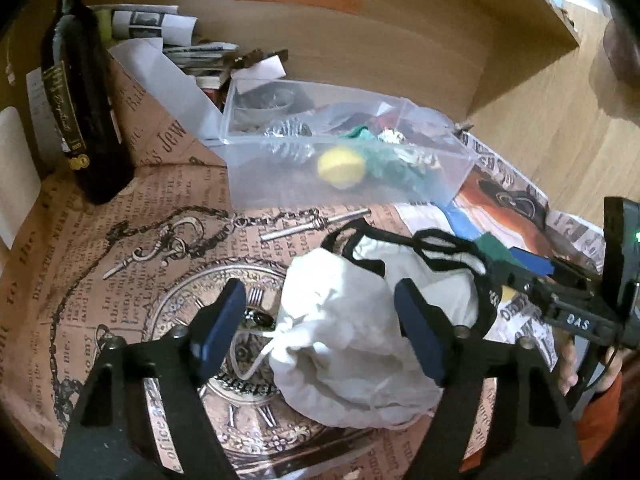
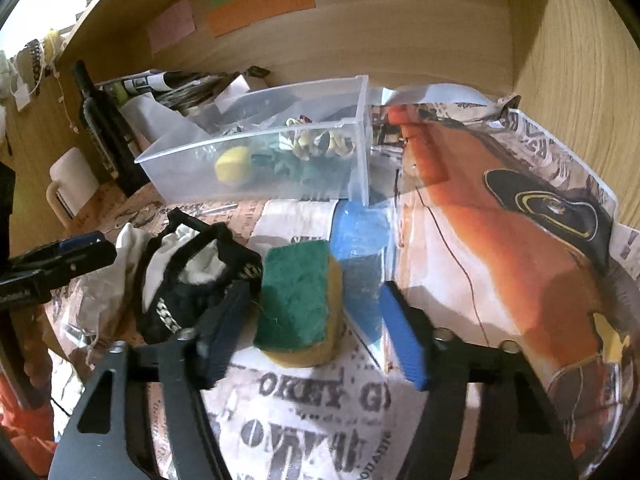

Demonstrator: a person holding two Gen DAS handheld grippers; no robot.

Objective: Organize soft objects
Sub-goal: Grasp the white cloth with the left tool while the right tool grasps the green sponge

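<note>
Sponge (image 2: 298,300) between open right claw (image 2: 316,334), black-trimmed cloth (image 2: 188,280) beside, left claw (image 1: 320,328) open

A dark wine bottle (image 1: 80,92) stands on my newsprint-patterned paper (image 1: 100,280), beside a white mug (image 2: 72,184). Behind it lie folded papers (image 1: 168,36). Coloured sticky notes (image 2: 260,4) cling to the wooden back panel (image 2: 400,32).

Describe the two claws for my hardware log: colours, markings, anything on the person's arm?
Both are black angular frames with silver screws and dark blue rectangular finger pads. The left claw and right claw look alike. In the left wrist view the right one's body bears white "DAS" lettering, a green light and a thin black cable. The hand holding it has an orange sleeve.
</note>
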